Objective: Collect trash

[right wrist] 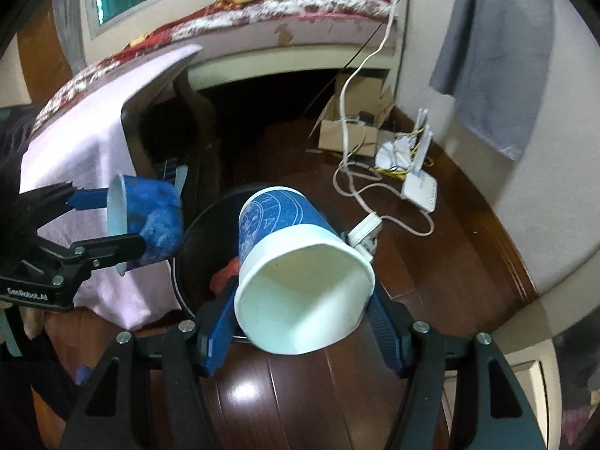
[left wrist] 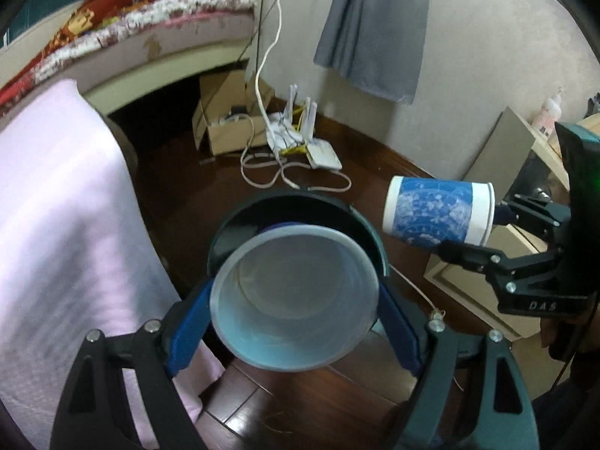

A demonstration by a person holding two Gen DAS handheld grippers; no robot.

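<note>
Nearest the lens, the left gripper (left wrist: 294,332) is clamping a round blue paper cup (left wrist: 292,300), mouth facing back, base aiming down into the dark round bin (left wrist: 369,232) just beyond. The right gripper (right wrist: 300,332) is squeezing a second blue-and-white paper cup (right wrist: 300,281), dented, tilting towards that same bin (right wrist: 187,247). Both are hanging over the rim; the left looks marginally nearer.
</note>
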